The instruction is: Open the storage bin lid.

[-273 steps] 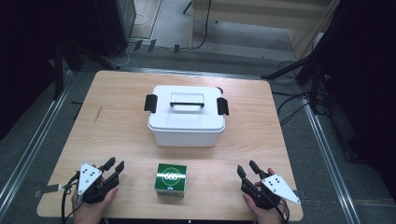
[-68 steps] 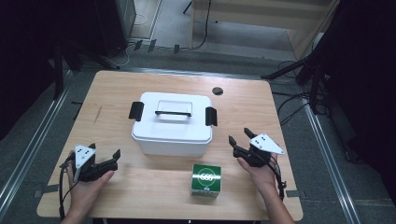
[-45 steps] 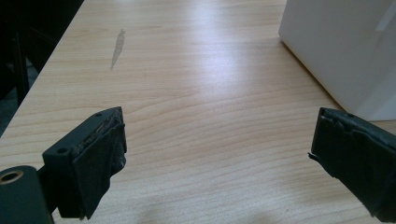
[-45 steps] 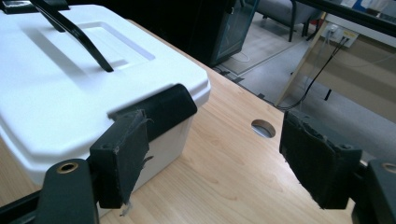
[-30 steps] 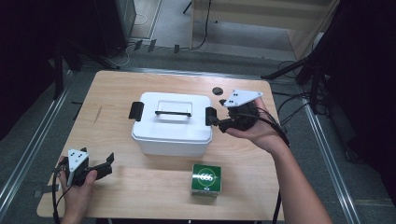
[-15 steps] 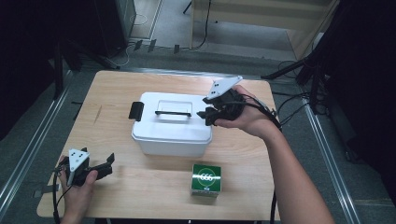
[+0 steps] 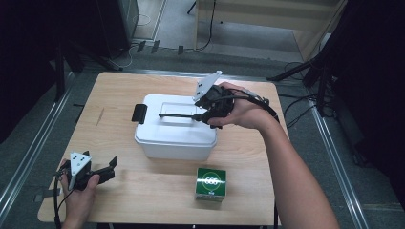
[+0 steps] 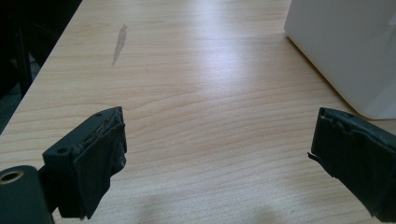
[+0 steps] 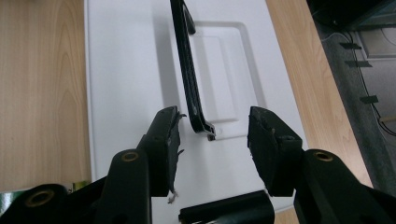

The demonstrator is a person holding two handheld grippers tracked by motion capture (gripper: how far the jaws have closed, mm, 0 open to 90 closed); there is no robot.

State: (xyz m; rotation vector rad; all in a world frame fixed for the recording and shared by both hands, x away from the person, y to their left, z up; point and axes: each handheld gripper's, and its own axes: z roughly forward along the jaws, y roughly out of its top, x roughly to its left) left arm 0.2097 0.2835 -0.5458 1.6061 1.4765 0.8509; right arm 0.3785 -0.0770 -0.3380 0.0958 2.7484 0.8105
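A white lidded box [image 7: 174, 138] stands mid-table with a black handle [image 7: 176, 115] lying across its lid. My right gripper [image 7: 200, 114] hovers over the lid's right part, pointing left along the handle. In the right gripper view the handle [image 9: 187, 70] runs away from me, and its near end lies between the jaws of the right gripper [image 9: 214, 119]. The jaws have just been closing, but a gap remains on both sides, so the gripper is open. My left gripper [image 7: 111, 169] rests open at the table's front left, nothing between its fingers [image 8: 100, 154].
A green carton [image 7: 210, 183] sits near the front edge, right of centre. A black latch [image 7: 140, 113] shows on the box's left end. The box's white corner [image 8: 345, 46] lies ahead and to the right of the left gripper. Cables and stands surround the table.
My right gripper moved left and a little up, from the box's right end to over the handle's right end, and its jaws narrowed. The left gripper stayed put.
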